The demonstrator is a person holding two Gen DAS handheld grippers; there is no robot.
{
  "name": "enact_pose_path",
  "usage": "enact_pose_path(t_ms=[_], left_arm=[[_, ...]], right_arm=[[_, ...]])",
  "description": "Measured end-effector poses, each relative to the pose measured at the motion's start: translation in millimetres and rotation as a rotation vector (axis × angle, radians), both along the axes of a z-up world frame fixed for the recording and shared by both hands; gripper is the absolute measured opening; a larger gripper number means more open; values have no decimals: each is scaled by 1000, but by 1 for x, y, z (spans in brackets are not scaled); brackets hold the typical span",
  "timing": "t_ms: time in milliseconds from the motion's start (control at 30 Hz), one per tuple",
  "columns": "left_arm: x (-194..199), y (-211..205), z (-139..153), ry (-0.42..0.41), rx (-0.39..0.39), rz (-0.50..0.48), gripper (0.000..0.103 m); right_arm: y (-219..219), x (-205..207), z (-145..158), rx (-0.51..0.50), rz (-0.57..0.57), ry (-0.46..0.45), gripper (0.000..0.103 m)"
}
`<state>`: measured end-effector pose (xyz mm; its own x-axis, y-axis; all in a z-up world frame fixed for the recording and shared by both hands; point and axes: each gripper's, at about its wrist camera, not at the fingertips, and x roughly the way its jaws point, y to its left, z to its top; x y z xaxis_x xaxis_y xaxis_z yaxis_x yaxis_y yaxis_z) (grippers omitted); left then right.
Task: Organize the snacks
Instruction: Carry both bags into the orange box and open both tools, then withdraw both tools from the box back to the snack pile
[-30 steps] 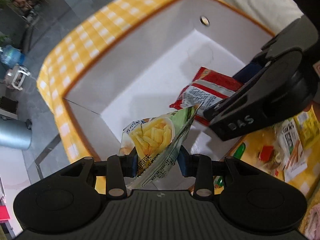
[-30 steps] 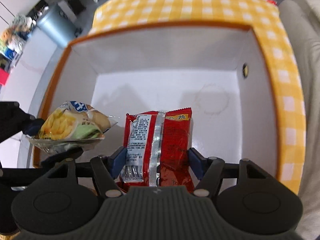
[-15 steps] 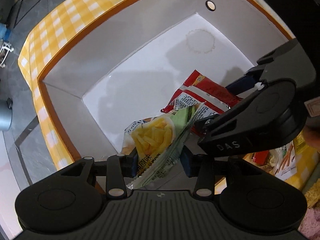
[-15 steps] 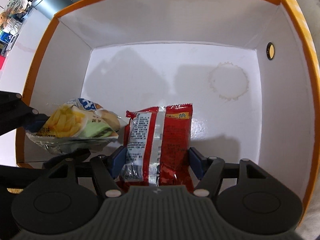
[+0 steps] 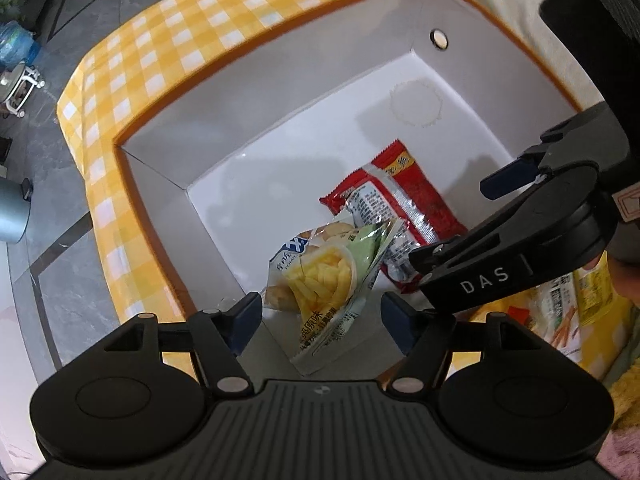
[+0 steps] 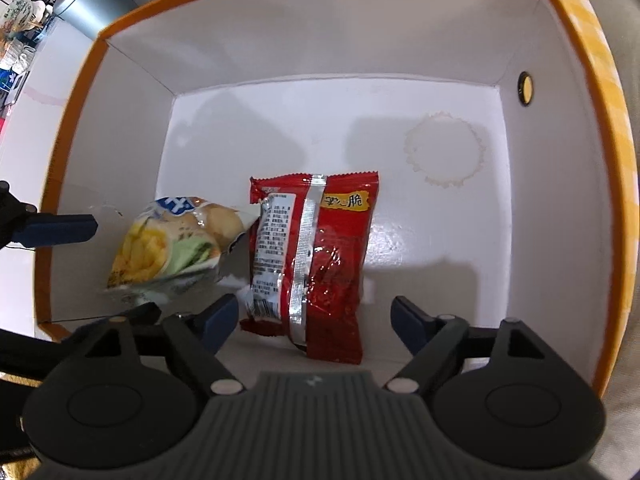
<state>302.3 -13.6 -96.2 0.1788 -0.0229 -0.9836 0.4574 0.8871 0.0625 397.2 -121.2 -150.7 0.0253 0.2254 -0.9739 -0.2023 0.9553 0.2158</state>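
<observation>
A yellow-checked box (image 5: 168, 64) with a white inside (image 6: 320, 128) fills both views. A green-and-yellow fries packet (image 5: 332, 276) lies in its near left corner, also in the right wrist view (image 6: 176, 244). A red snack packet (image 6: 316, 256) lies beside it on the box floor, also in the left wrist view (image 5: 404, 204). My left gripper (image 5: 320, 320) is open around the fries packet's lower end, jaws apart from it. My right gripper (image 6: 312, 320) is open above the red packet's near end.
More snack packets (image 5: 560, 312) lie on a yellow surface outside the box at the right. A round mark (image 6: 446, 152) and a small hole (image 6: 525, 89) are at the box's far right. A grey bin (image 6: 96, 0) stands beyond the box.
Both grippers have opened. The fries packet and the red packet have dropped from the jaws onto the box floor.
</observation>
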Motion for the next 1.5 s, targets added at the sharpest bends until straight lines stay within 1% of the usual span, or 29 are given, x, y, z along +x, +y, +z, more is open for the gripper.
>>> enact_pose_path(t_ms=[100,233,433,567,700,800,900,967,1100,1200,1267,1367,1433,1467,1500], left_arm=[[-5,1,12,-28,-13,12,80],[-15,1,33,-82,-26,11,80],[-43,8,70,-187,-70,26,80],[-67,10,88,-256,-106,35,80],[-96,16,103,-314,-132,69,80],[-119,23,113,-362,-161,99,80],[-141,30,116,-402,-184,144,80],[-155,34,115,-418,-199,169,80],[-181,37,106,-440,-221,215,80],[-198,40,92,-435,-242,259,80],[-206,42,80,-410,-265,300,80],[-214,48,59,-355,-332,383,80],[-219,53,45,-318,-363,455,78],[-221,54,38,-301,-367,483,76],[-222,55,32,-291,-368,498,76]], right_arm=[[-3,-1,14,-7,2,-28,84],[-7,-3,39,-11,2,-69,84],[-10,-18,81,2,2,-150,84],[-9,-40,104,26,5,-206,84],[-13,-69,127,62,5,-268,84],[-19,-94,138,103,0,-309,84],[-24,-123,144,127,-5,-349,84],[-28,-140,142,146,-12,-371,84],[-34,-173,135,144,-32,-411,83],[-40,-196,127,141,-50,-450,81],[-43,-209,121,147,-54,-463,77],[-47,-225,109,149,-63,-482,75],[-48,-234,98,121,-62,-508,72],[-47,-239,92,96,-54,-519,68],[-46,-242,86,73,-45,-528,66]])
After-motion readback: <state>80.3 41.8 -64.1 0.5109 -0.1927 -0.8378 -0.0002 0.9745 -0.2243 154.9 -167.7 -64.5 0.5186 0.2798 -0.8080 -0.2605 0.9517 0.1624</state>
